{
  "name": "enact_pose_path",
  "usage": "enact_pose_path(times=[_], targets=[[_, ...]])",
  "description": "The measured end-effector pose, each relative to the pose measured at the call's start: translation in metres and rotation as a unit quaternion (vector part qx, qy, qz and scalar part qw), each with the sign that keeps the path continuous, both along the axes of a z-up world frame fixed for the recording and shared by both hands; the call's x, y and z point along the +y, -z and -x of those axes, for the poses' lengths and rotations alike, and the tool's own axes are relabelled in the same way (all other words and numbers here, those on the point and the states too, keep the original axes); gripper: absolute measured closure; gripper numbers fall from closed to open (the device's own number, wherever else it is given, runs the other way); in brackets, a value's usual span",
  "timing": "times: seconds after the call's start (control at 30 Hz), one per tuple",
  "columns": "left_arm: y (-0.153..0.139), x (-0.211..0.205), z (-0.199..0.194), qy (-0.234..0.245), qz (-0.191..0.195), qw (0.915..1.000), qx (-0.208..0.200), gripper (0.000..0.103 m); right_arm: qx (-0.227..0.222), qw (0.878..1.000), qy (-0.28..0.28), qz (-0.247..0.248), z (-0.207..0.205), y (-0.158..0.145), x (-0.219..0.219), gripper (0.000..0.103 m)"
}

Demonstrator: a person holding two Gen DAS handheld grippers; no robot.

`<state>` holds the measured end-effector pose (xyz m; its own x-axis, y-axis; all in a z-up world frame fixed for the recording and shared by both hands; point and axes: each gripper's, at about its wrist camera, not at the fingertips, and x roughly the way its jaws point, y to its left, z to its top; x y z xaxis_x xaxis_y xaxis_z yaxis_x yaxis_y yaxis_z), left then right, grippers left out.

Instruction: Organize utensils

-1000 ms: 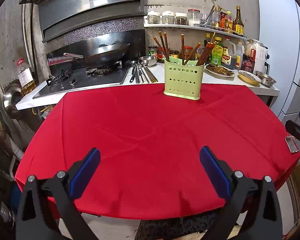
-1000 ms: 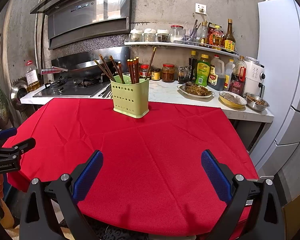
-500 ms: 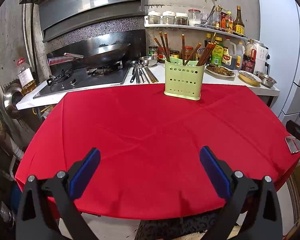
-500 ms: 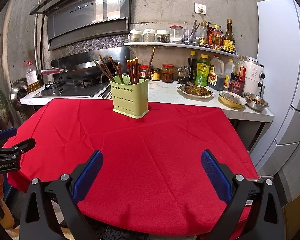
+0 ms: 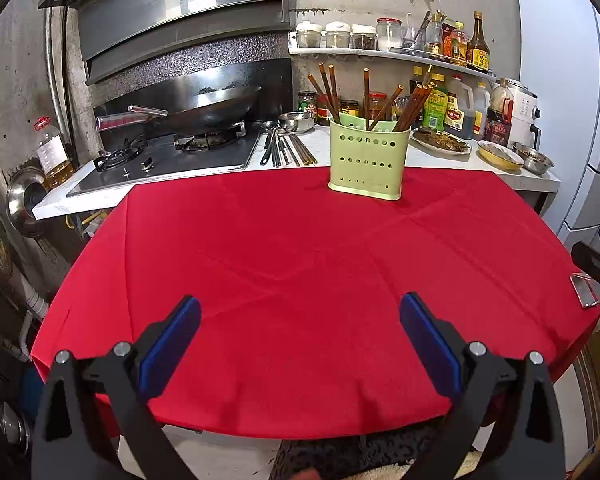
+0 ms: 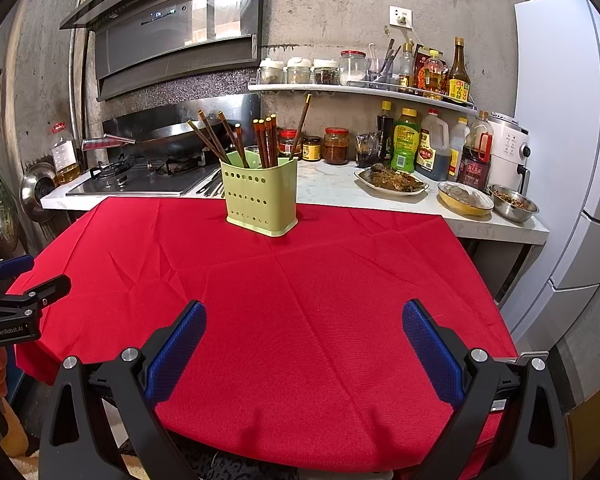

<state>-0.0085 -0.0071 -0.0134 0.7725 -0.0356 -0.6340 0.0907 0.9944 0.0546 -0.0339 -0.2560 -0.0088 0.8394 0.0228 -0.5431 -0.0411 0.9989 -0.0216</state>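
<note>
A pale green perforated utensil holder (image 5: 366,160) (image 6: 260,196) stands at the far edge of the red-clothed table (image 5: 300,264) (image 6: 300,304). Several brown chopsticks (image 5: 410,102) (image 6: 266,140) stick out of it at angles. More loose utensils (image 5: 286,148) lie on the white counter behind the holder, beside the stove. My left gripper (image 5: 300,316) hangs open over the table's near edge, nothing between its blue pads. My right gripper (image 6: 304,320) is likewise open and empty over the near edge. The left gripper's body (image 6: 16,312) shows at the left edge of the right wrist view.
Behind the table runs a counter with a gas stove and wok (image 5: 208,110), sauce bottles (image 6: 406,142), jars, a plate of food (image 6: 392,180) and metal bowls (image 6: 514,202). A white fridge (image 6: 568,140) stands at the right. A phone-like object (image 5: 583,290) lies at the table's right edge.
</note>
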Motion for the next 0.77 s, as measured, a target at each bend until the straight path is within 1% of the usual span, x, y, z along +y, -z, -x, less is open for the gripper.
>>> enact_pose_path(times=[0.23,0.37,0.5,0.77], targets=[[0.0016,-0.0017,-0.0028,-0.003,-0.001,1.0000,0.009,0.006,0.002,1.000,0.002,-0.001,-0.0006,0.0012,-0.0012,0.006],[0.0029,-0.0041,-0.0031,0.001,-0.010,0.9999,0.001,0.006,0.004,1.000,0.003,-0.001,-0.0017,0.0026,-0.0031,0.006],[0.0036,-0.0059,-0.0014,0.008,-0.010,0.9999,-0.004,0.006,0.007,1.000,0.005,-0.002,-0.0022,0.0042,-0.0036,0.006],[0.0077,-0.0035,-0.0074,-0.008,-0.005,0.9998,0.016,0.006,0.007,1.000,0.007,-0.003,-0.0035,0.0050,-0.0061,0.006]])
